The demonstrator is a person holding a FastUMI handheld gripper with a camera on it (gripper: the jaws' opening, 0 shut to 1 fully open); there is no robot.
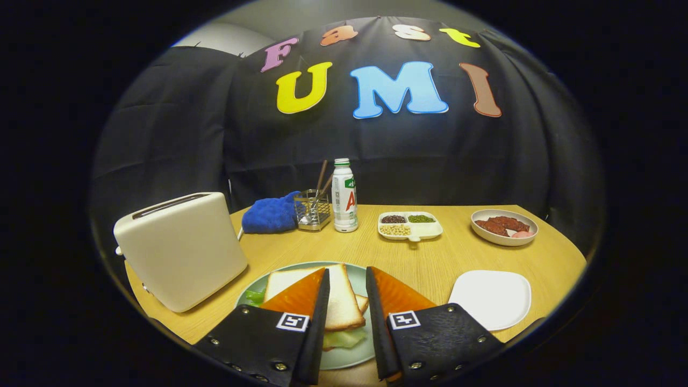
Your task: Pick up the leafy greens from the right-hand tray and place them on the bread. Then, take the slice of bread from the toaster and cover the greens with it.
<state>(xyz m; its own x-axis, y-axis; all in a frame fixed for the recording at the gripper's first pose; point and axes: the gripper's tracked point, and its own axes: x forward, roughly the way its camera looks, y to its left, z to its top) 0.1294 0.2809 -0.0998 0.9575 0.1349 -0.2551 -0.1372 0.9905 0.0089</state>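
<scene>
A slice of bread [337, 301] lies on top of leafy greens [344, 338] on a pale green plate [355, 355], with another slice peeking out underneath. Green leaves [255, 296] stick out at the plate's left side. My gripper [347, 277] hovers just above the plate, its orange fingers [398, 294] apart, and the top slice shows in the gap and under the left finger. Nothing is held. The cream toaster [183, 250] stands left of the plate, its slot looking empty. The white tray [490, 298] to the right of the fingers is bare.
At the back of the wooden table stand a blue cloth [270, 214], a wire holder with sticks [313, 208], a white bottle [344, 196], a divided dish of beans [409, 226] and a bowl of meat [503, 226].
</scene>
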